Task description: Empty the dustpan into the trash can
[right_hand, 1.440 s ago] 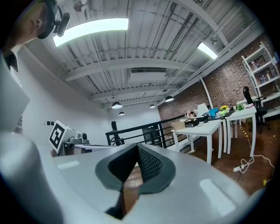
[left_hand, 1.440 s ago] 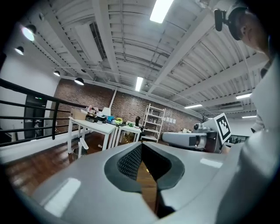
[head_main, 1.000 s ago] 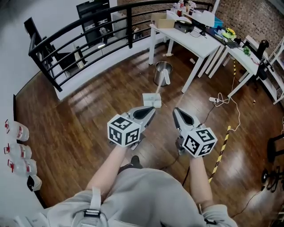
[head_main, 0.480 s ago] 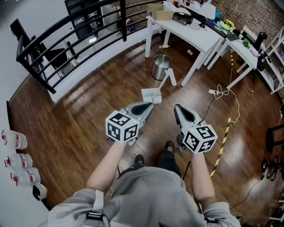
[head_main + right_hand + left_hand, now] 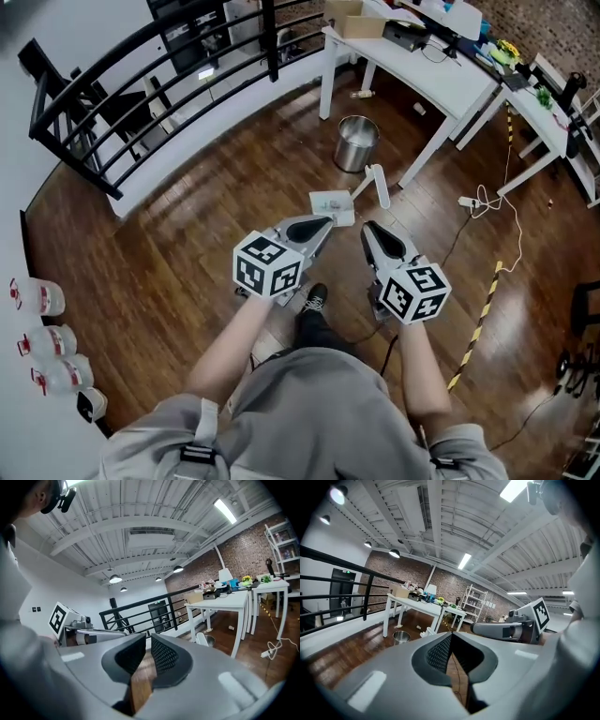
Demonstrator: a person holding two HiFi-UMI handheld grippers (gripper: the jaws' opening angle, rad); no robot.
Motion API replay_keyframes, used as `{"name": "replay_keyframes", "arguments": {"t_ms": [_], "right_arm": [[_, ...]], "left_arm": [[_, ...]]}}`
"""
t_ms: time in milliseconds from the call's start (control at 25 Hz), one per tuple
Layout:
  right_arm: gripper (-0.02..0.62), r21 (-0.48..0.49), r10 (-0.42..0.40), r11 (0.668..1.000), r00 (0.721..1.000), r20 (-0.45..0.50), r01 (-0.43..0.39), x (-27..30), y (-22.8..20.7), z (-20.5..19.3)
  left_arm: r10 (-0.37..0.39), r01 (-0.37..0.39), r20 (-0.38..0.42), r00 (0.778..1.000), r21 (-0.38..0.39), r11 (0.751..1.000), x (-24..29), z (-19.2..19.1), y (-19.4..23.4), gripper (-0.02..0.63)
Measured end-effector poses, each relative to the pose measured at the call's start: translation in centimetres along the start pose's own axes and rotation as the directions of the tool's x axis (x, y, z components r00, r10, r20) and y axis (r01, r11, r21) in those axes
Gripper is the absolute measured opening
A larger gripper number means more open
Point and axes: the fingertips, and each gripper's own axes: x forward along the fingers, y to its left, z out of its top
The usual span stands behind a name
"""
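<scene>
The dark wood floor (image 5: 169, 244) carries everything noted. A black railing (image 5: 141, 66) follows its far left edge. A long white table (image 5: 422, 70) stands at the far edge, with a cardboard box (image 5: 345, 16) at its left end and a black device (image 5: 405, 36) just beside that. A second white table (image 5: 553, 117) stands at the right edge. A white power strip (image 5: 469, 202) with trailing cable lies near both tables. Yellow-and-black striped tape (image 5: 478, 323) runs towards the right edge. Several clear bottles (image 5: 37, 297) line the left edge. A brick wall (image 5: 412, 573) and white shelving (image 5: 474, 603) stand behind the tables.
</scene>
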Motion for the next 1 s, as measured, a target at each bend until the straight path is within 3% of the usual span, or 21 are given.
{"name": "replay_keyframes", "arguments": {"t_ms": [320,680,800,880,1000], "right_arm": [[0.018,0.015,-0.032,0.999,0.999,-0.008,0.032,8.2,-6.5,2.1],[0.018,0.093,-0.158,0.982,0.986,-0.051,0.162,14.6,-10.9,1.4],[0.018,0.1,-0.197,0.974,0.977,-0.087,0.205,16.4,-11.5,0.1],[0.021,0.098,-0.247,0.961,0.963,-0.105,0.257,16.8,-11.9,-0.8],[0.032,0.134,-0.36,0.916,0.921,-0.146,0.379,17.6,-13.0,-2.1]], "left_arm": [[0.01,-0.008,-0.104,0.994,0.012,1.0,6.6,2.1,7.1,0.005],[-0.078,0.084,-0.206,0.976,0.018,0.996,11.9,2.8,12.9,0.005],[-0.158,0.164,-0.259,0.953,0.003,0.986,13.7,2.0,14.4,0.005],[-0.231,0.24,-0.297,0.926,-0.008,0.971,14.6,1.5,14.4,0.006],[-0.319,0.324,-0.348,0.881,-0.047,0.945,15.4,1.3,15.2,0.006]]}}
